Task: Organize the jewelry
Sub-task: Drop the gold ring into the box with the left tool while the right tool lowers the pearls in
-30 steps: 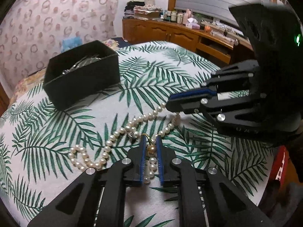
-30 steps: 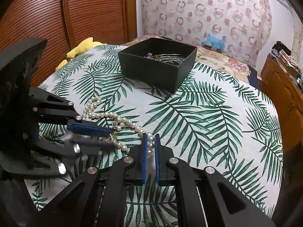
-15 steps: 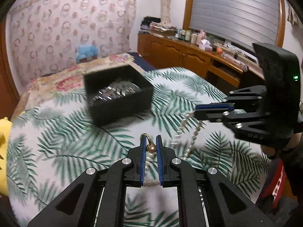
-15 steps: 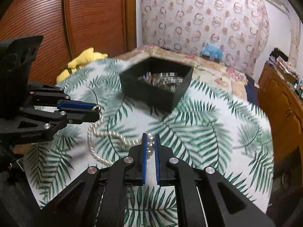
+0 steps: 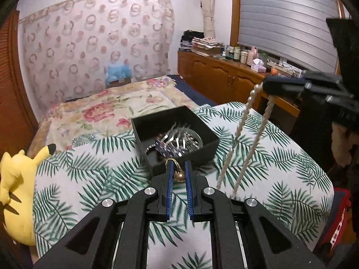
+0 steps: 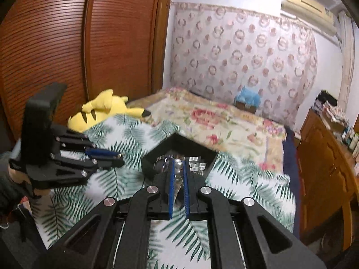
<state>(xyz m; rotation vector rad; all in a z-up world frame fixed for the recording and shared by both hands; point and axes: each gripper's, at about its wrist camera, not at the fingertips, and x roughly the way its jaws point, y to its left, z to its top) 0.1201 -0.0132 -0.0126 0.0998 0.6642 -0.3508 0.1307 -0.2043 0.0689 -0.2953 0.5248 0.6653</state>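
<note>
Bedroom w/ pale ring-patterned curtain (image 5: 96, 44) behind a floral-covered bed (image 5: 116, 105), slatted wood wardrobe doors (image 6: 67, 44), wood sideboard (image 5: 224, 76) under shuttered window (image 5: 287, 15), AC unit (image 6: 307, 2) up high, dim indoor light

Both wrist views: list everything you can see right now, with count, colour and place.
pearl necklace: one, white with a gold clasp end, hanging in the air between both grippers
jewelry box: one, black, open, on the leaf-print cover, silver pieces inside
leaf-print cover: one, white and green, under the box
floral bedspread: one, cream and pink, behind the cover
yellow plush: one, at the cover's edge by the wardrobe
blue plush: one, by the patterned curtain
wooden cabinet: one, brown, bottles on top
left gripper: black, blue pads, shut on the clasp end
right gripper: black, blue pads, shut on pearls
</note>
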